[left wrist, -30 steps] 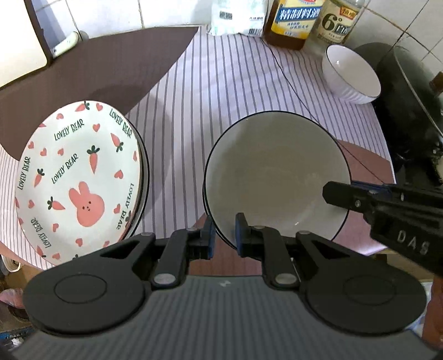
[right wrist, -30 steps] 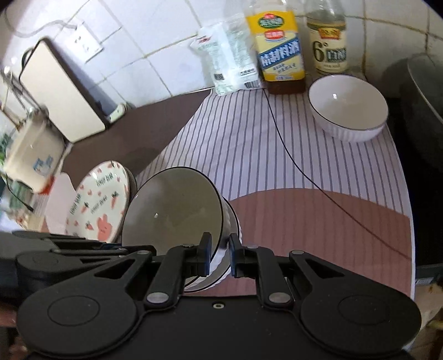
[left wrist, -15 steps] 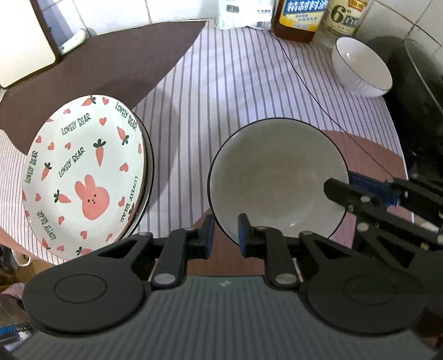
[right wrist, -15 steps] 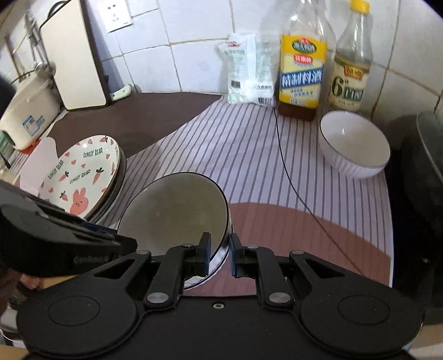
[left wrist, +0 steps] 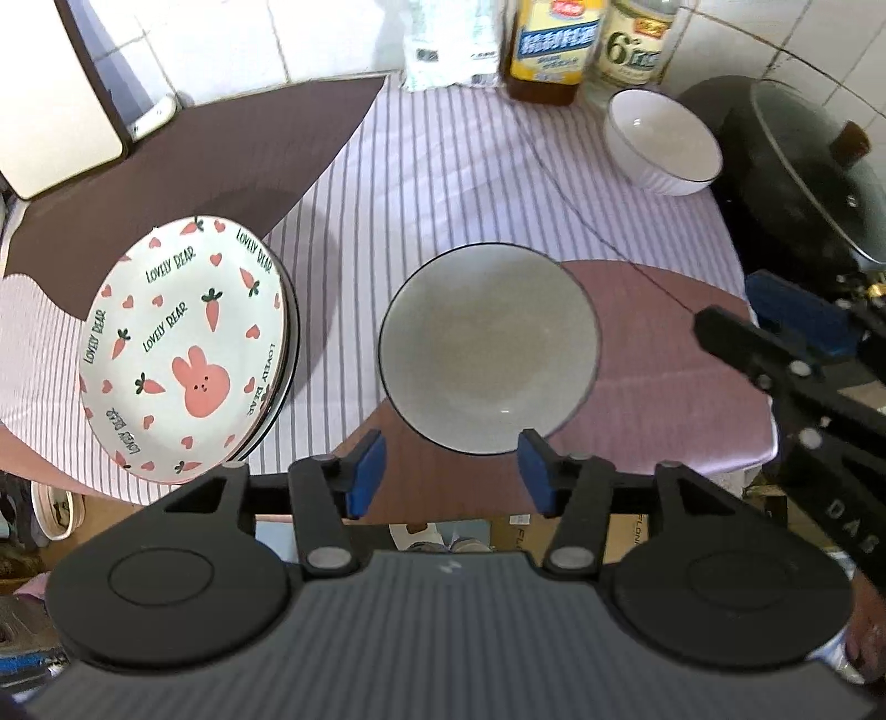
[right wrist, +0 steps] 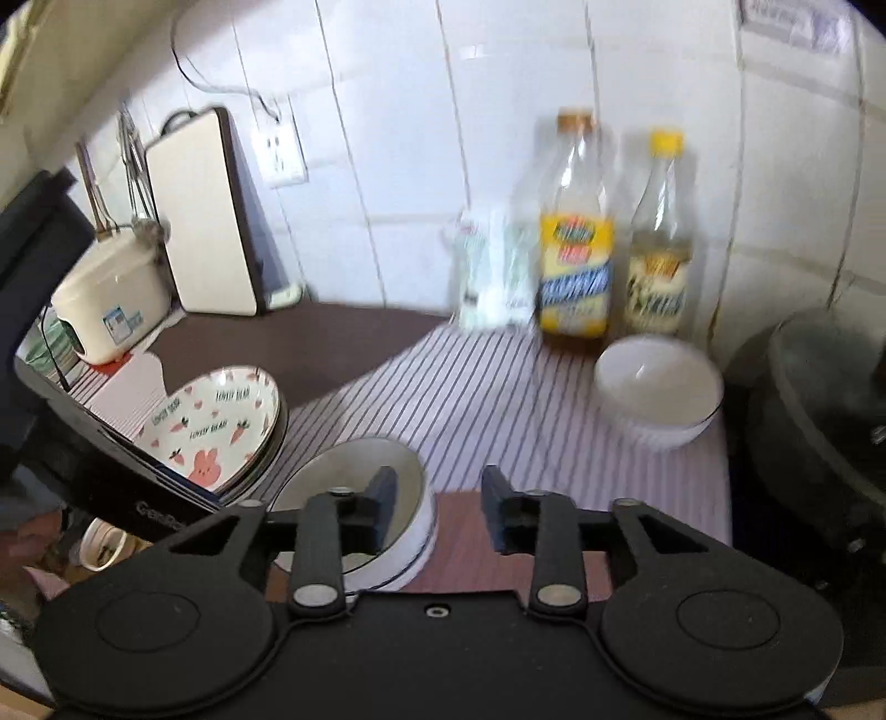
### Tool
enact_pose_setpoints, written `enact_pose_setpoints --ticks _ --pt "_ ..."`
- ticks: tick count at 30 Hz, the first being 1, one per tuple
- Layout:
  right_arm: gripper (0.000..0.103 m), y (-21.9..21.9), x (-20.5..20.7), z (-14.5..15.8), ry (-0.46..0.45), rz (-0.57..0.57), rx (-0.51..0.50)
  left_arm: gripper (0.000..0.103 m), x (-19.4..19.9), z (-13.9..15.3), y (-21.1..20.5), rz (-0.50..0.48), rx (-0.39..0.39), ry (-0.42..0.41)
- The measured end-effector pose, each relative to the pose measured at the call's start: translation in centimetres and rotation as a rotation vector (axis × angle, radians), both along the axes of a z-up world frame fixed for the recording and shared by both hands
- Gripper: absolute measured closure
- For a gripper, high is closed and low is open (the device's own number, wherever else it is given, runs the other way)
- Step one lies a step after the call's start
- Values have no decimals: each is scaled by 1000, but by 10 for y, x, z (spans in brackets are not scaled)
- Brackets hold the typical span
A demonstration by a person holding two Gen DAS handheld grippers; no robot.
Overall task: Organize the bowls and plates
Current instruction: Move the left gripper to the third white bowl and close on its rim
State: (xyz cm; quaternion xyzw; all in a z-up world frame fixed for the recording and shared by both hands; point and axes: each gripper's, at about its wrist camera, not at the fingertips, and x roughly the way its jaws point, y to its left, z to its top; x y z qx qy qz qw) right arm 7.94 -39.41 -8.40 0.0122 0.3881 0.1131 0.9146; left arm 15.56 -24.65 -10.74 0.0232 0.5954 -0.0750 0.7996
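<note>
A white bowl with a dark rim (left wrist: 490, 346) sits on the table near the front edge; it also shows in the right wrist view (right wrist: 360, 487). My left gripper (left wrist: 451, 471) is open and empty just behind its near rim. My right gripper (right wrist: 437, 507) is open and empty, beside the bowl's right side; it shows at the right of the left wrist view (left wrist: 775, 360). A stack of rabbit-and-carrot plates (left wrist: 183, 346) lies to the left (right wrist: 216, 426). A second white bowl (left wrist: 662, 141) stands at the back right (right wrist: 659, 390).
Two bottles (left wrist: 556, 50) (right wrist: 656, 238) and a white packet (left wrist: 443, 41) stand against the tiled wall. A black lidded pot (left wrist: 803, 166) is at the right. A cutting board (right wrist: 202, 213) and a white cooker (right wrist: 111, 296) are at the left. A thin black cable (left wrist: 609, 243) crosses the striped cloth.
Both grippers have let go of the bowl and opened. The bowl now rests flat on the table. Both grippers have drawn back from it, and the right one has tilted up.
</note>
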Motion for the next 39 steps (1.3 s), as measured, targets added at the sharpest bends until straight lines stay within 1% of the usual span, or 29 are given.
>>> enact_pose_setpoints --ticks 2,4,6,9,11,14,16,21,23,24,26,27,29,32,35,37,39 --pt "60 -9 -7 6 -23 -10 -14 48 -2 6 -6 -12 1 2" --pt "51 -19 -12 9 -29 -24 -13 47 -2 10 -11 -24 -4 6" --pt "47 -29 -16 7 -37 -40 -9 46 -2 13 -18 -46 3 8" --pt "46 -44 -17 -2 -23 -79 -2 44 5 16 -29 -92 21 14" --pt "46 -52 -18 -6 -11 -113 5 41 14 20 -35 -116 24 3" --pt "41 -64 -17 -8 5 -154 66 38 35 28 -40 -157 8 -15" --pt "33 -68 -16 -9 1 -181 95 37 50 32 -43 -162 -12 -22" --pt "31 -68 0 -24 2 -232 106 37 89 32 -57 -190 7 -23" --pt "31 -65 10 -29 13 -240 80 37 105 31 -64 -204 3 -16" --pt "31 -61 14 -29 18 -249 45 37 112 32 -65 -204 6 -21" --pt "31 -53 20 -22 -16 -274 -4 32 124 39 -70 -219 30 -76" --pt "31 -51 24 -19 -24 -282 -10 30 129 42 -73 -228 35 -95" --pt "31 -50 33 -18 -13 -283 -2 29 144 42 -77 -233 21 -99" --pt "30 -53 47 -27 -8 -288 8 28 166 36 -83 -241 -10 -89" --pt "30 -62 67 -49 24 -309 7 26 183 23 -90 -254 -54 -82" --pt "30 -69 79 -66 41 -355 -7 23 194 5 -95 -243 -101 -72" --pt "30 -74 90 -84 42 -414 -54 23 203 -18 -103 -224 -124 -25"
